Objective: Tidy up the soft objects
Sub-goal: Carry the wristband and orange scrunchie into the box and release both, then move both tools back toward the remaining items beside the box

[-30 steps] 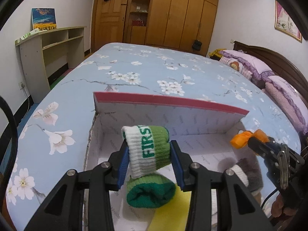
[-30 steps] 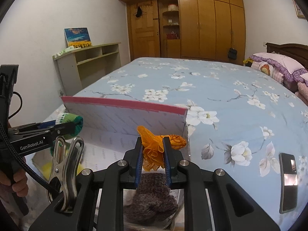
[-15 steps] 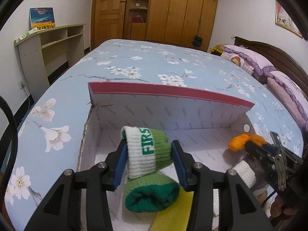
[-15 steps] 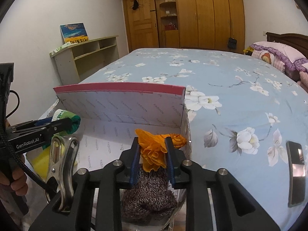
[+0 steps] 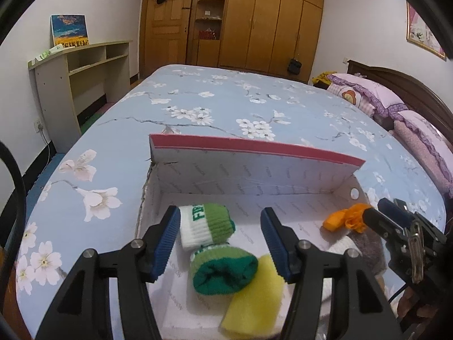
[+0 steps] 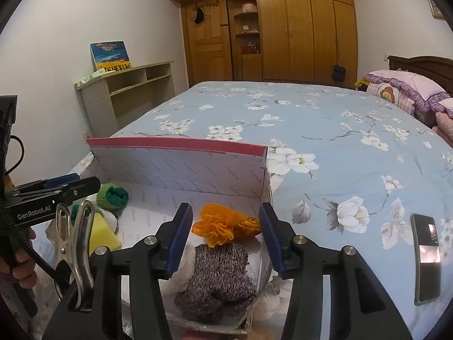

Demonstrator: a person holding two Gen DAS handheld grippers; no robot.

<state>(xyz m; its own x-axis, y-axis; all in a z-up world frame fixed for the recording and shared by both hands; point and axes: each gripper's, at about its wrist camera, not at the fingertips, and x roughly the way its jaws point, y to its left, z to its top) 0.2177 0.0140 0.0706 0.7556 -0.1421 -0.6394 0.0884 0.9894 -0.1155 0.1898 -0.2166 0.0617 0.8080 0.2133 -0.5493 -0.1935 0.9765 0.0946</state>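
On the blue floral bedspread (image 5: 226, 107), inside the white cardboard box with the red-edged flap (image 5: 254, 167), both grippers have just been opening. The left gripper (image 5: 220, 240) now stands with its blue-padded jaws apart, and the white-and-green rolled sock with green lettering (image 5: 205, 226) sits between them, at the left pad but clear of the right one. It rests on the box floor against a second green rolled sock (image 5: 223, 272), with a yellow sponge (image 5: 254, 303) just beside that. Over to the right gripper (image 6: 226, 235): jaws parted too, and the crumpled orange cloth (image 6: 223, 226) lies loose between them, touching neither pad, perched on a grey-brown knitted sock (image 6: 218, 280) in the box's right corner. A dark phone (image 6: 426, 257) lies on the bedspread, well apart from the box.
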